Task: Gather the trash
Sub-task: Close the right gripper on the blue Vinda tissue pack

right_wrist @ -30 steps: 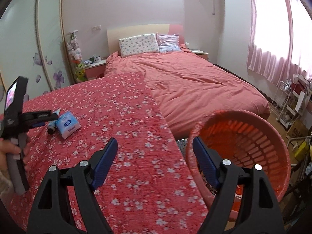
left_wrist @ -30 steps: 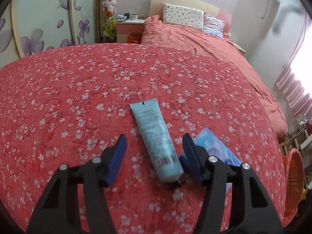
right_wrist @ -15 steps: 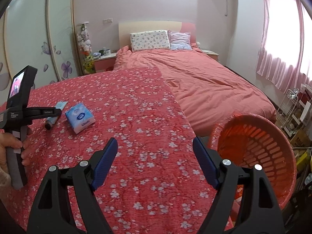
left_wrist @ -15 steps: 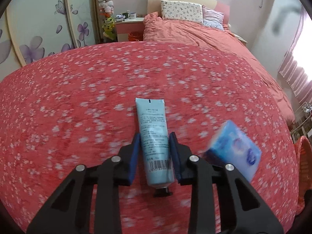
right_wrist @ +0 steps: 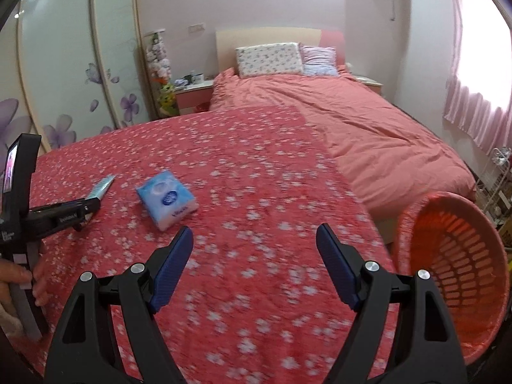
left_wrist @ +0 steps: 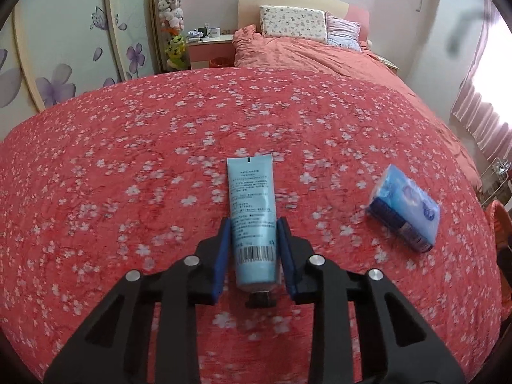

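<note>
Left gripper (left_wrist: 252,240) jaws clamp pale-blue tube (left_wrist: 252,211), frame centre; right gripper (right_wrist: 254,256) jaws wide, empty; tissue pack (left_wrist: 404,212) right.

a red floral bedspread (right_wrist: 256,147) fills the foreground. at 12 o'clock stands a bed with a plain pink duvet (right_wrist: 368,128), two pillows (right_wrist: 268,59) and a pale headboard (right_wrist: 265,36). at 10 o'clock, wardrobe doors with purple flowers (left_wrist: 64,73); beside them a pink nightstand (left_wrist: 208,48). at 3 o'clock, pink curtains (right_wrist: 476,105) glow with daylight.
</note>
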Demonstrator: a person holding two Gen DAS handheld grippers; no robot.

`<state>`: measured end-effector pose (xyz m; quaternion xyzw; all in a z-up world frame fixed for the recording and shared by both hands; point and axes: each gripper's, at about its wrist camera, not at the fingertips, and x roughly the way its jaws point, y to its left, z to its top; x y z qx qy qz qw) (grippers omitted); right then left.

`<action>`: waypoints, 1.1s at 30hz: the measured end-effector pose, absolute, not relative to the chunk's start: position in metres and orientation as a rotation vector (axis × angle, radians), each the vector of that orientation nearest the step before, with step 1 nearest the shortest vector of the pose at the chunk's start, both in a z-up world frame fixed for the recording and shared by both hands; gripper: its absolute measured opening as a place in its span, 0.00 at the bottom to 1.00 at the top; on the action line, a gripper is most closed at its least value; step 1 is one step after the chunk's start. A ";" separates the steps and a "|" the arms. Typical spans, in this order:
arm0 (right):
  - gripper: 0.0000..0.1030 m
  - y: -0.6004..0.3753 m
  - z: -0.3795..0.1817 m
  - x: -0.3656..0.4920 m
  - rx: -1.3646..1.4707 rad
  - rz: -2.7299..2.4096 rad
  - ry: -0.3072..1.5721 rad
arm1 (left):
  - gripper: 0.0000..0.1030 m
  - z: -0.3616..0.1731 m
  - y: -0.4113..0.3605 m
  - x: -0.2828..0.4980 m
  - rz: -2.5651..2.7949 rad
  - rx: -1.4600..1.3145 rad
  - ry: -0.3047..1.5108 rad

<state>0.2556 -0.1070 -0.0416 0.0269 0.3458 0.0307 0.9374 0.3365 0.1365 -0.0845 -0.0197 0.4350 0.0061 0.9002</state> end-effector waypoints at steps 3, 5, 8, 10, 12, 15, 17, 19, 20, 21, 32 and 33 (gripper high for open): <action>0.76 -0.094 -0.045 0.268 0.061 0.109 0.724 | 0.29 -0.084 0.156 0.334 0.052 -0.050 0.898; 0.76 -0.087 -0.046 0.277 0.057 0.134 0.734 | 0.29 -0.085 0.168 0.333 0.075 -0.069 0.894; 0.76 -0.073 -0.051 0.295 0.056 0.172 0.762 | 0.29 -0.085 0.178 0.330 0.066 -0.107 0.886; 0.76 -0.062 -0.054 0.307 0.055 0.207 0.780 | 0.29 -0.084 0.179 0.330 0.066 -0.110 0.886; 0.79 -0.054 -0.056 0.314 0.040 0.221 0.793 | 0.29 -0.084 0.179 0.329 0.067 -0.109 0.887; 0.82 -0.040 -0.063 0.325 0.002 0.230 0.819 | 0.30 -0.084 0.179 0.330 0.068 -0.109 0.887; 0.82 -0.033 -0.067 0.331 -0.021 0.231 0.839 | 0.30 -0.083 0.181 0.330 0.067 -0.112 0.887; 0.82 -0.029 -0.071 0.337 -0.044 0.222 0.864 | 0.30 -0.083 0.183 0.329 0.063 -0.122 0.885; 0.81 -0.029 -0.073 0.338 -0.045 0.222 0.872 | 0.30 -0.083 0.184 0.328 0.061 -0.126 0.885; 0.80 -0.029 -0.073 0.339 -0.043 0.219 0.876 | 0.30 -0.083 0.185 0.328 0.060 -0.130 0.884; 0.63 -0.056 -0.072 0.320 0.038 0.031 0.878 | 0.30 -0.082 0.195 0.330 0.055 -0.143 0.883; 0.65 -0.059 -0.074 0.318 0.057 0.031 0.884 | 0.30 -0.082 0.195 0.330 0.055 -0.144 0.883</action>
